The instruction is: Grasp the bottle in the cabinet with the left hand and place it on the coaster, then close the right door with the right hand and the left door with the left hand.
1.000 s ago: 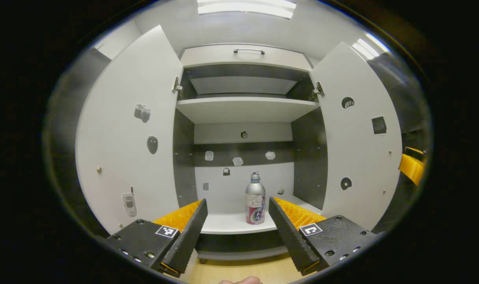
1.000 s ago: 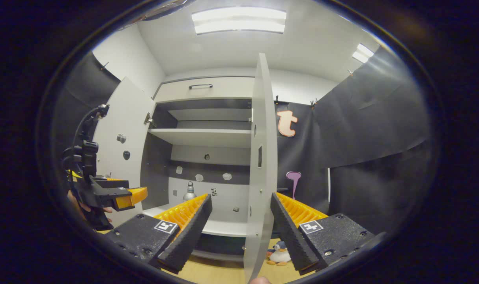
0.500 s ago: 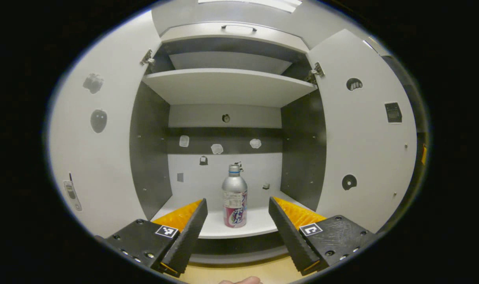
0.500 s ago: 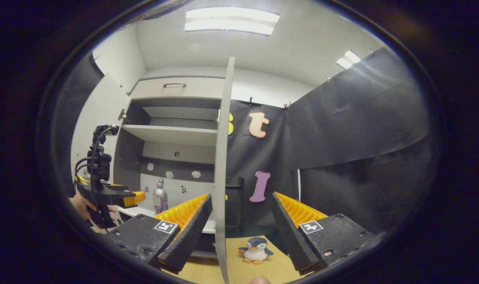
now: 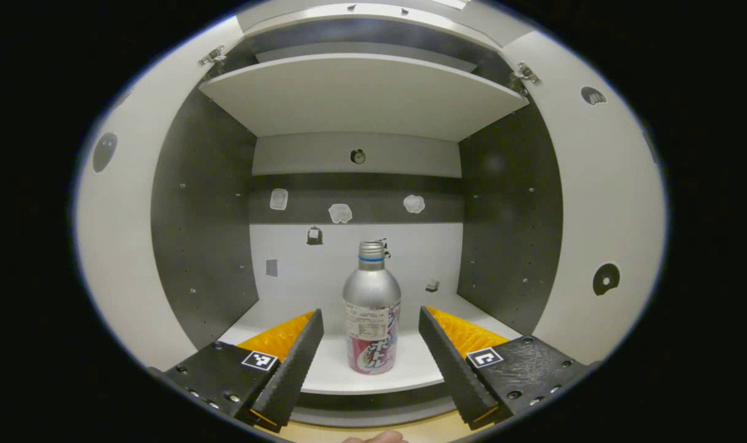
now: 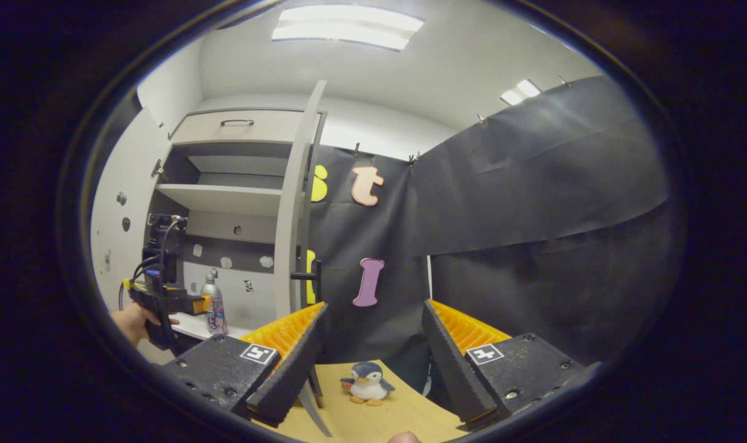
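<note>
bottle – upright, cap up | left gripper – jaws apart

1. One bottle stands in the cabinet.
2. Two cabinet doors hang open: a left door and a right door.
3. Two grippers show: the left gripper and the right gripper.
4. One toy penguin sits on the table.
</note>
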